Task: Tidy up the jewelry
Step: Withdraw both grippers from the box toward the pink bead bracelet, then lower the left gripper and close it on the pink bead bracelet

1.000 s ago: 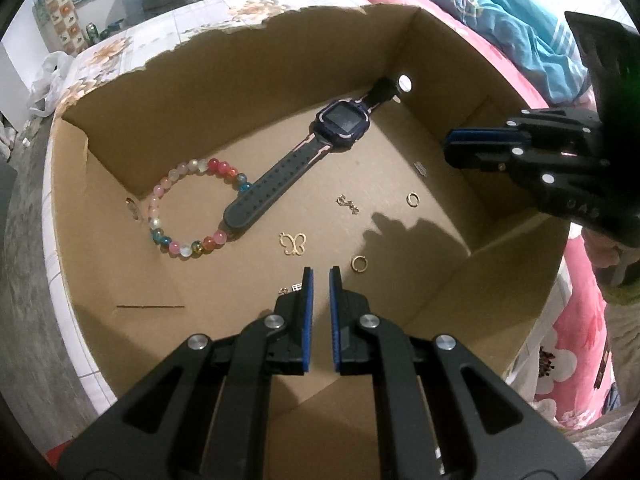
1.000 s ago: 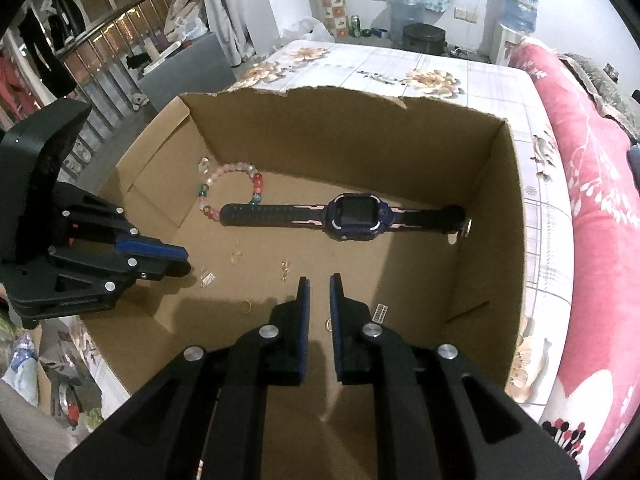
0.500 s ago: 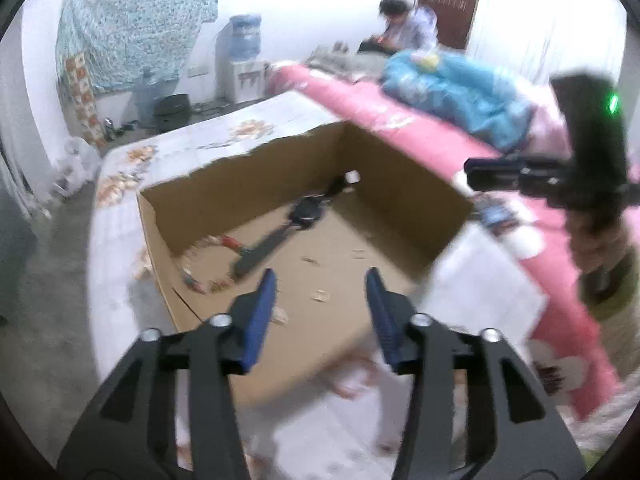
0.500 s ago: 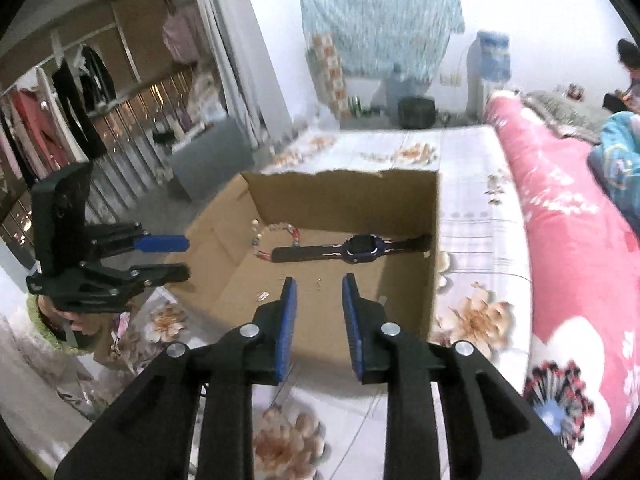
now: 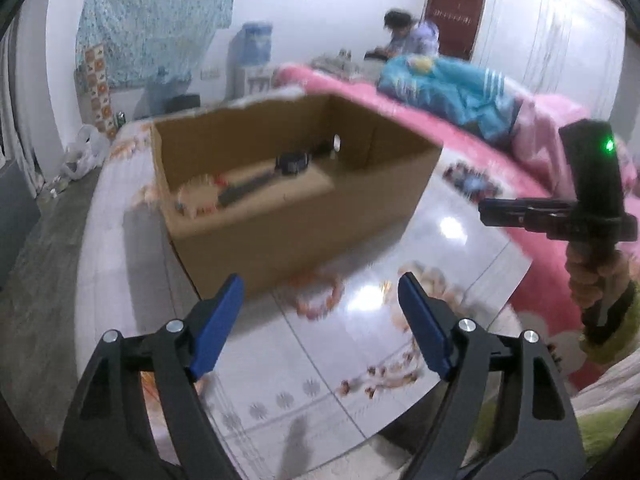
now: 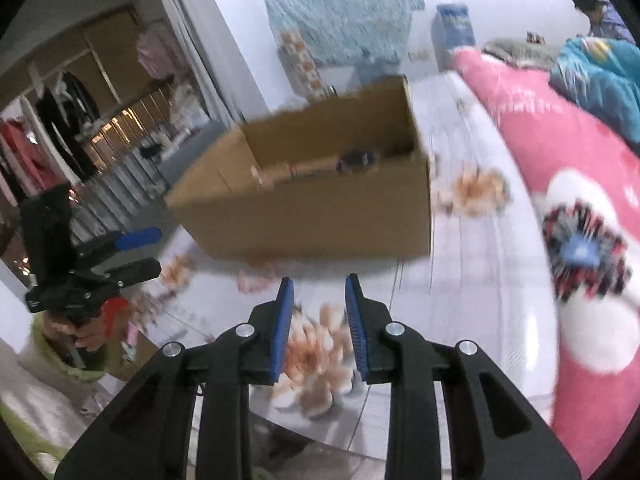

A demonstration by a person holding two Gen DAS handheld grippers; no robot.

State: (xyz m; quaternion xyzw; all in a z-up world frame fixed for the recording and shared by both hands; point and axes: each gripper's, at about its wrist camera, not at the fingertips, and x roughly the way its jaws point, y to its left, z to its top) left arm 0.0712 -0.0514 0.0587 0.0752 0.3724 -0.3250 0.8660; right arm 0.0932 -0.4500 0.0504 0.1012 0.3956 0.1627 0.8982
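Observation:
An open cardboard box stands on the table. Inside it lie a dark smartwatch and a blurred bead bracelet; smaller pieces on its floor are hidden by the front wall. My left gripper hovers over the table in front of the box, its jaws opening wide with nothing between them. To its right my right gripper is also outside the box, open by a narrow gap and holding nothing.
The table has a glossy floral cover. A pink bed with a blue blanket runs along its right side. A person sits at the back. A clothes rack stands at the left.
Both grippers have drawn back out of the box to above the table in front of it. The left jaws went from shut to wide apart; the right ones parted a little.

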